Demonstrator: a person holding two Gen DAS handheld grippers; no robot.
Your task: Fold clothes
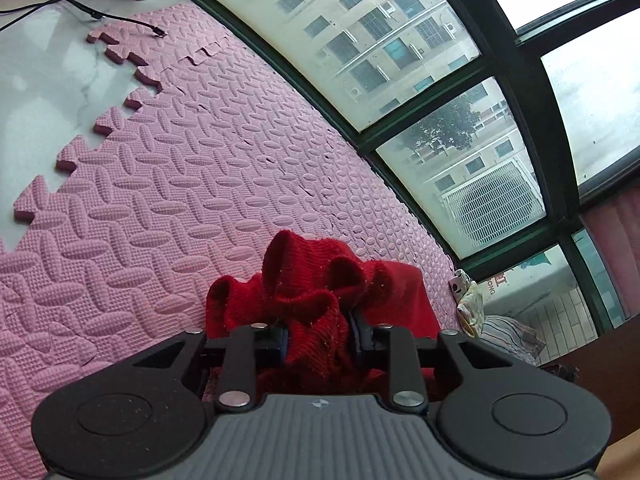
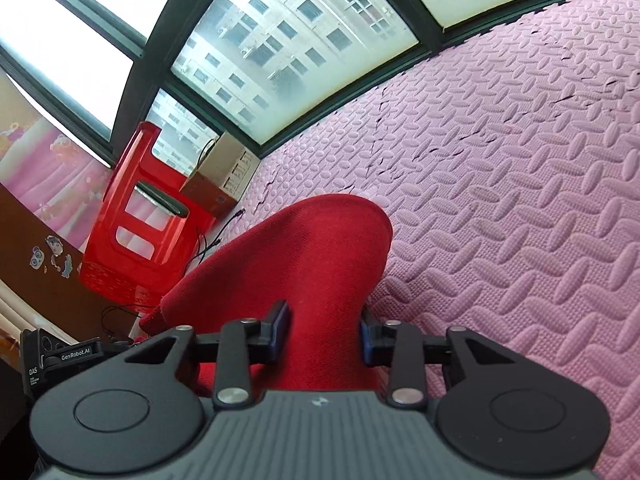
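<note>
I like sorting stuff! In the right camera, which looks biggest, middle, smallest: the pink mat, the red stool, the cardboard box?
1. Pink mat
2. Red stool
3. Cardboard box

garment (image 1: 316, 312) between left jaws, on mat (image 1: 180, 184) | window (image 1: 360, 40) behind mat

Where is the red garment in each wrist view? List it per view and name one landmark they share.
Left wrist: red garment bunched at bottom centre, clamped in the left tongs.
Right wrist: a smoother fold rises at bottom centre, clamped in the right tongs.
Shared landmark: the pink foam mat beneath, meeting the dark-framed window.
</note>
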